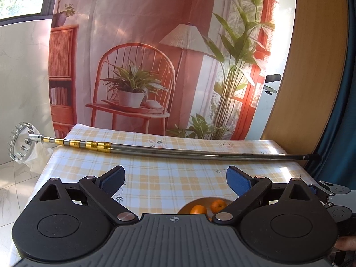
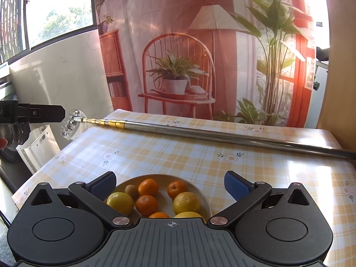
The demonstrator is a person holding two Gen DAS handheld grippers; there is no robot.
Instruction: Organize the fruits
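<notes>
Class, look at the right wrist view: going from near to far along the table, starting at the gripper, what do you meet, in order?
Right gripper, jaws open → plate of fruit → bare checked tablecloth → long metal pole lying across the table → printed backdrop.

I can read no words, brands or numbers anywhere. The only sign is a small crosshair mark, a circle cut by a cross, printed on the ribbed grey housing of my left gripper point(image 1: 175, 179) and again on the housing of my right gripper point(image 2: 170, 183). At the left edge of my right wrist view, a black part of the left gripper carries pale lettering, cut off by the frame and too small to make out. The printed book spines on the backdrop point(image 2: 200, 44) are a blur.
</notes>
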